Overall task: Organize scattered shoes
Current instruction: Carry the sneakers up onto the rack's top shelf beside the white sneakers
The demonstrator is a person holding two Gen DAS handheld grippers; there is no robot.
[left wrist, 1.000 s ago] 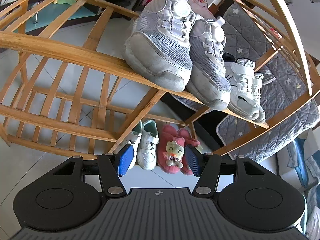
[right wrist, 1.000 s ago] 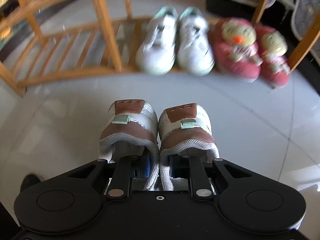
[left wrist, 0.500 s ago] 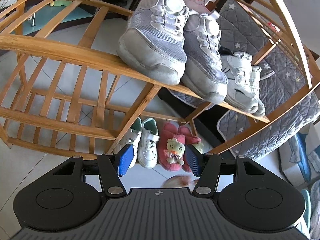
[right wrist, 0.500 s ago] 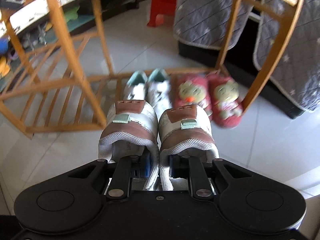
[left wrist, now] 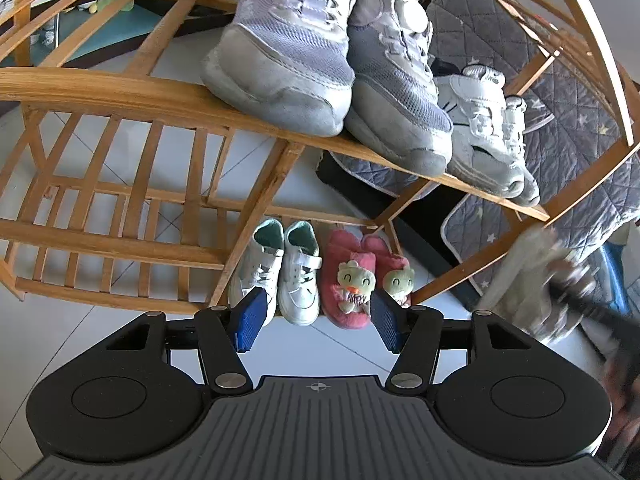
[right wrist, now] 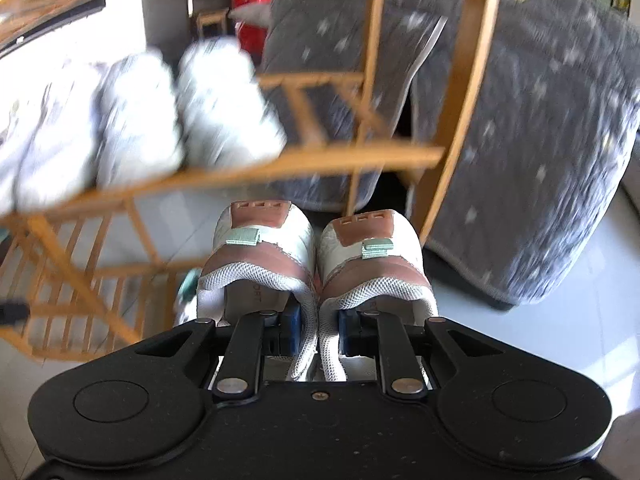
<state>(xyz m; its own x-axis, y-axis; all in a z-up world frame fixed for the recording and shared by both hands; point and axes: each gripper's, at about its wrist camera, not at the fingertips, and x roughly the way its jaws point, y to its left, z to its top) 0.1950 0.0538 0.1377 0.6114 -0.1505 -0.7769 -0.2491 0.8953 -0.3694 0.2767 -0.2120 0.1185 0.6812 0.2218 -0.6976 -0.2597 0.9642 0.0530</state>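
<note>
My right gripper [right wrist: 318, 330] is shut on the inner collars of a pair of white and pink sneakers [right wrist: 316, 256], held heels toward me in front of the bamboo shoe rack [right wrist: 280, 160]. In the left wrist view that pair [left wrist: 536, 280] shows blurred at the right, beside the rack. My left gripper [left wrist: 316, 318] is open and holds nothing, hovering before the rack [left wrist: 132, 96]. On the middle shelf sit grey mesh sneakers [left wrist: 328, 56] and small white sneakers [left wrist: 488, 128]. Below are white and mint sneakers [left wrist: 280, 272] and pink duck slippers [left wrist: 360, 276].
A grey quilted star-pattern cover [right wrist: 540, 140] drapes over furniture behind and right of the rack. The rack's right upright [right wrist: 468, 92] stands just beyond the held pair. White tiled floor [left wrist: 100, 328] lies in front; the rack's left half has bare slats [left wrist: 104, 216].
My right gripper has lifted the white and pink pair from floor level up to the middle shelf's height, toward the rack's right end. The left gripper moved slightly closer and stayed open.
</note>
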